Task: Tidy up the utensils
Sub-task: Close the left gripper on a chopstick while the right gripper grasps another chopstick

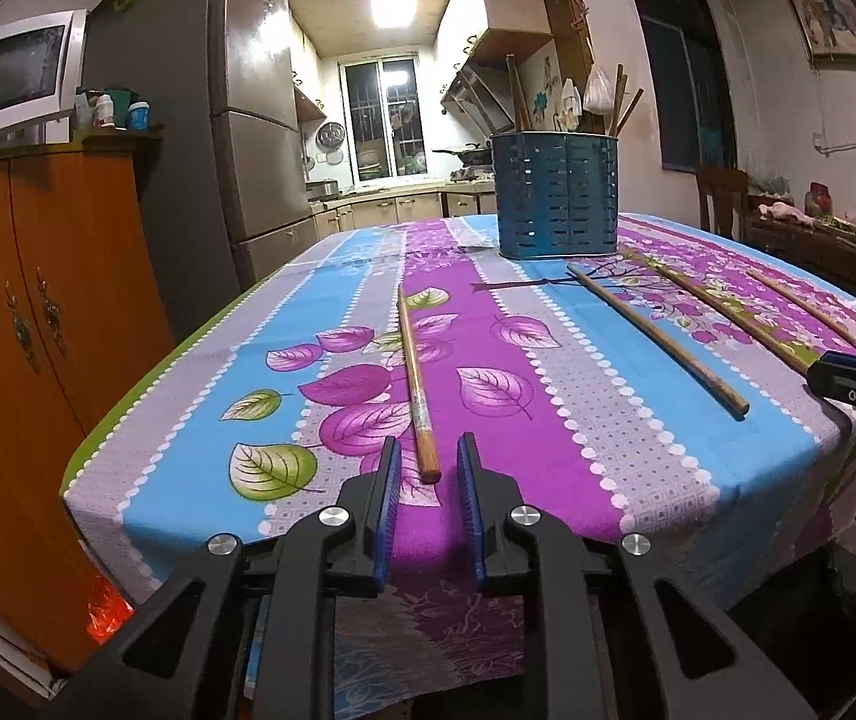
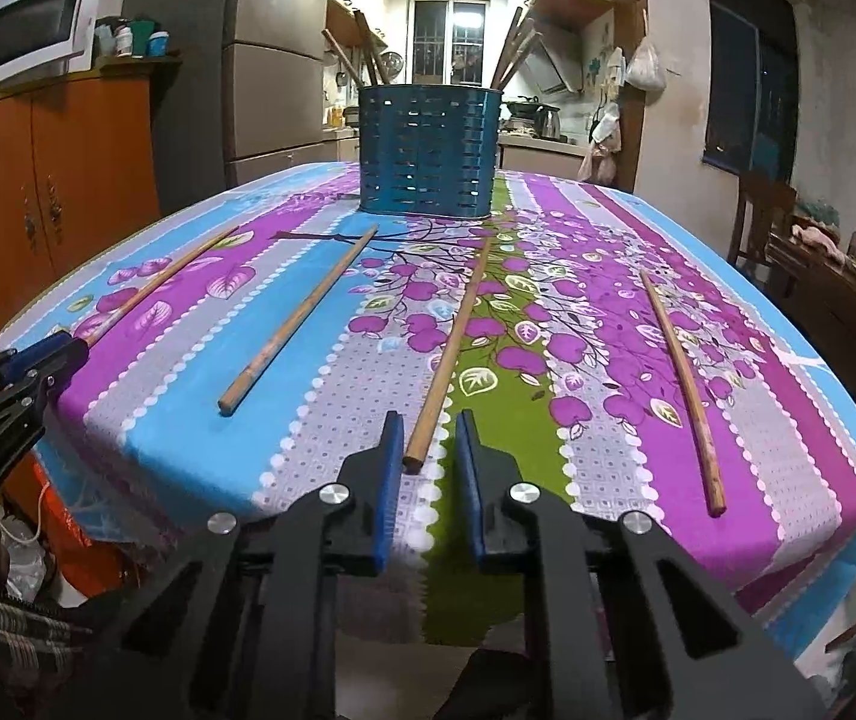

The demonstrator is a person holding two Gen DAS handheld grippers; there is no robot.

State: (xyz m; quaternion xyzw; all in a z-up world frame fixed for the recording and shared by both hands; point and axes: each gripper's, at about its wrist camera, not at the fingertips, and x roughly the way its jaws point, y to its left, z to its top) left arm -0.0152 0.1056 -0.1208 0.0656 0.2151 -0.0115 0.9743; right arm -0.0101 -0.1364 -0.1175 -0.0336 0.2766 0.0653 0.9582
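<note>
Blue slotted utensil holder [image 2: 428, 150] is standing w/ several chopsticks inside, at far end of floral tablecloth [image 2: 638, 312]. Four wooden chopsticks lying loose near side of holder. Left gripper [image 1: 428, 495] is hanging spread around one chopstick [image 1: 416, 372] end; right gripper [image 2: 426, 477] spread around another chopstick [image 2: 449, 348]. No writing legible.

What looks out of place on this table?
Four loose chopsticks lie flat on the tablecloth, spread apart and unpaired: far left, second, third, far right. Others already stand in the blue holder. Nothing looks spilled or broken.
</note>
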